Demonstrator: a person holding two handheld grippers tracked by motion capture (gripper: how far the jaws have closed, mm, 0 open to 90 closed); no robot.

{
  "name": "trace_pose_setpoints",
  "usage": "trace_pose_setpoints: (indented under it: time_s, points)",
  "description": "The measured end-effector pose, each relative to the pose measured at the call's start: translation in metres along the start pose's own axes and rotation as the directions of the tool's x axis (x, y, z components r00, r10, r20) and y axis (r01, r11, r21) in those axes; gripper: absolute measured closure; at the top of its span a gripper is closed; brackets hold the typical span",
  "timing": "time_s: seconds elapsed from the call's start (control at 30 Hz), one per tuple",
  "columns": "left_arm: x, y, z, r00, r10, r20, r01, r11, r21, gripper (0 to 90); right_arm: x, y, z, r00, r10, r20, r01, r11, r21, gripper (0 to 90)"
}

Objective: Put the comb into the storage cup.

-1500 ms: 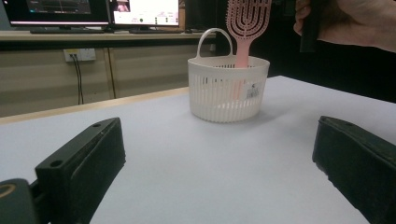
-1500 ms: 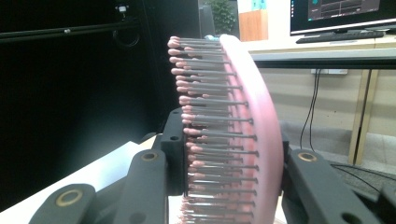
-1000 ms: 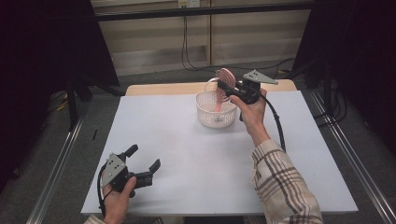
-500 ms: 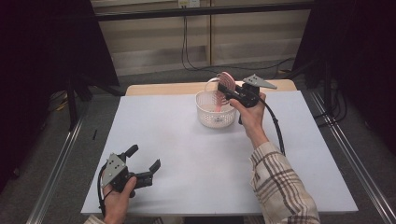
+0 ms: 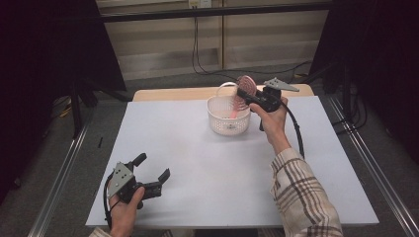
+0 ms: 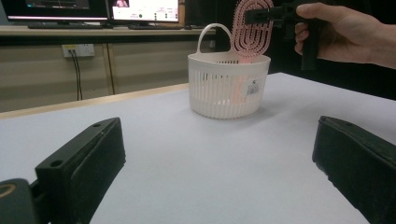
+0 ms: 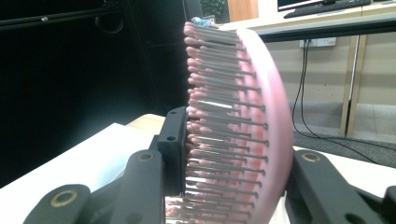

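The right gripper [image 5: 245, 92] pinches the head of a pink hairbrush [image 5: 245, 85], one jaw pressing the bristle tips and the other the smooth back. That grip on the head lets the handle hang down into the white slotted basket [image 5: 228, 116], which looks like the point of the hold: the brush stands nearly upright, its lower part already behind the basket wall and its head above the rim. The right hand [image 5: 271, 114] keeps to the basket's right side, clear of the looped carry handle arching over the far rim.

The left gripper [image 5: 148, 174] rests low at the near left corner of the table [image 5: 207, 177], jaws spread wide with nothing between them, probably just parked out of the way.

The basket stands near the table's far edge, where a strip of wood shows beyond the white top. Open tabletop lies in front and to either side, so the right hand could probably withdraw freely toward the person.
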State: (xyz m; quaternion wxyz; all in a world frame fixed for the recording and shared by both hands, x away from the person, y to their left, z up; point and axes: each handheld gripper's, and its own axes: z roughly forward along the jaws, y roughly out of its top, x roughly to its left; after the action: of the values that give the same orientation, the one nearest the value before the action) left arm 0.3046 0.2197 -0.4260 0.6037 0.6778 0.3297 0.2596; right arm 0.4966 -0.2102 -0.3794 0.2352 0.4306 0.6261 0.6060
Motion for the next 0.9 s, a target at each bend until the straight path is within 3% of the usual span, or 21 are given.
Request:
trace_pose_setpoints:
  time_s: [0.63, 0.9]
  points:
    - [0.000, 0.000, 0.001, 1.0000, 0.005, 0.002, -0.005, 1.0000, 0.008, 2.6, -0.020, -0.004, -0.010, 0.9980, 0.040, 0.050, -0.041, 0.999, 0.019, 58.4]
    - [-0.002, -0.001, 0.003, 1.0000, 0.004, 0.005, -0.004, 0.9999, 0.010, 2.6, -0.021, -0.005, -0.009, 0.9958, 0.048, 0.078, -0.051, 0.998, 0.031, 56.4]
